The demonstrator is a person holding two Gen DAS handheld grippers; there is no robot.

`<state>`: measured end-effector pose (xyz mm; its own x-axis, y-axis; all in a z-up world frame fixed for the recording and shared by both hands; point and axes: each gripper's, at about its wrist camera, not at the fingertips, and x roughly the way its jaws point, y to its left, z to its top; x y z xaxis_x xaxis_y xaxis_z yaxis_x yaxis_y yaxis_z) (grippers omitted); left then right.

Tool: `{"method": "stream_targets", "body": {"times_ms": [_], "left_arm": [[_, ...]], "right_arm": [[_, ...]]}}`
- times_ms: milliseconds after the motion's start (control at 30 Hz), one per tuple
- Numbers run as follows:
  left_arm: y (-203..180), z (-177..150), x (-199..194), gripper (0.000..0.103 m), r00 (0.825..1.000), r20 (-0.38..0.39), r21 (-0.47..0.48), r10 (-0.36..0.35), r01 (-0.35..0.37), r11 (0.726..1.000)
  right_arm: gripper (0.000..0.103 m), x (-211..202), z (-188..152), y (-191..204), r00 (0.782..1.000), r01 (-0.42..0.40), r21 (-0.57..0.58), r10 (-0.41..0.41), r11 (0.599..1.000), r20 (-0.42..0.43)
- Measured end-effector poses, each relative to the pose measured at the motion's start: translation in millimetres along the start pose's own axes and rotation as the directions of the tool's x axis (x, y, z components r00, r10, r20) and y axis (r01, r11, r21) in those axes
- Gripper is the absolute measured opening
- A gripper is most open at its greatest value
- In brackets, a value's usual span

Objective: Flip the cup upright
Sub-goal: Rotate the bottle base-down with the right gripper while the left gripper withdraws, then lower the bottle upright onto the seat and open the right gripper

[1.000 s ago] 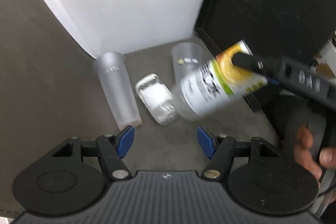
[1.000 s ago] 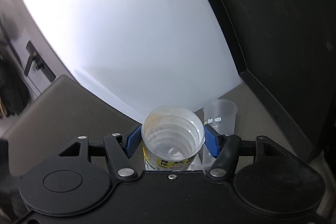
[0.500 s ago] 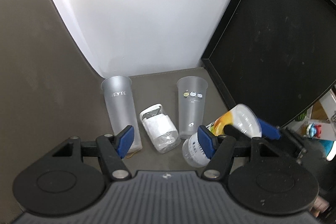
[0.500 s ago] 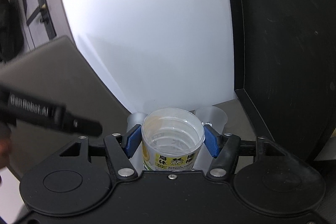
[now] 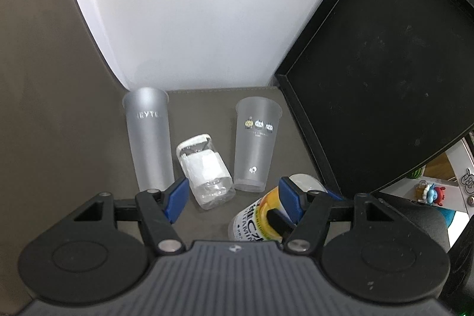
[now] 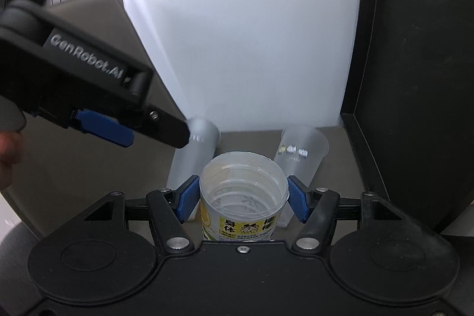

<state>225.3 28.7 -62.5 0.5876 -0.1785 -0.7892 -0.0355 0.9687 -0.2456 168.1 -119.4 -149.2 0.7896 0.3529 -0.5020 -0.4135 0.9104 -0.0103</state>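
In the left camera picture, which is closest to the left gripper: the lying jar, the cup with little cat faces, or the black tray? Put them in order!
From the left gripper:
1. Lying jar, on its side just ahead of the open jaws.
2. Cup with cat faces, standing a little farther, ahead to the right.
3. Black tray, leaning at the far right.

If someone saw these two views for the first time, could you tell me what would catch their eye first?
Most striking is the yellow-labelled cup, mouth open toward the camera, clamped in the right gripper at the bottom centre of the right wrist view. Behind it on the grey mat stand two tall frosted cups, with a small clear jar lying on its side between them. The left gripper hangs open and empty.
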Motion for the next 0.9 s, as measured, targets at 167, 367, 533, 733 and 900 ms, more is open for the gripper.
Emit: {"method": "stream_targets", "body": {"times_ms": [167, 367, 533, 733, 900], "left_arm": [[3.0, -5.1, 17.2, 0.065, 0.999, -0.038, -0.014, -0.009, 0.008, 1.0], [6.0, -14.3, 37.3, 0.065, 0.996, -0.086, -0.02, -0.015, 0.013, 1.0], [8.2, -18.9, 51.4, 0.065, 0.993, -0.121, -0.027, -0.009, 0.006, 1.0], [10.2, -19.2, 58.5, 0.065, 0.992, -0.129, -0.043, -0.013, 0.008, 0.999], [9.7, -17.6, 59.3, 0.065, 0.991, -0.132, -0.036, -0.007, 0.002, 0.999]], "right_arm": [[0.062, 9.2, -4.2, 9.5, 0.998, 0.036, -0.064, -0.039, 0.997, -0.055], [0.062, 15.7, -11.0, 15.0, 0.993, 0.05, -0.108, -0.061, 0.993, -0.101], [0.062, 21.6, -15.1, 14.0, 0.987, 0.059, -0.119, -0.075, 0.991, -0.14], [0.061, 25.7, -18.3, 12.1, 0.982, 0.059, -0.121, -0.079, 0.991, -0.17], [0.062, 27.6, -20.4, 11.2, 0.979, 0.055, -0.12, -0.078, 0.991, -0.19]]}}
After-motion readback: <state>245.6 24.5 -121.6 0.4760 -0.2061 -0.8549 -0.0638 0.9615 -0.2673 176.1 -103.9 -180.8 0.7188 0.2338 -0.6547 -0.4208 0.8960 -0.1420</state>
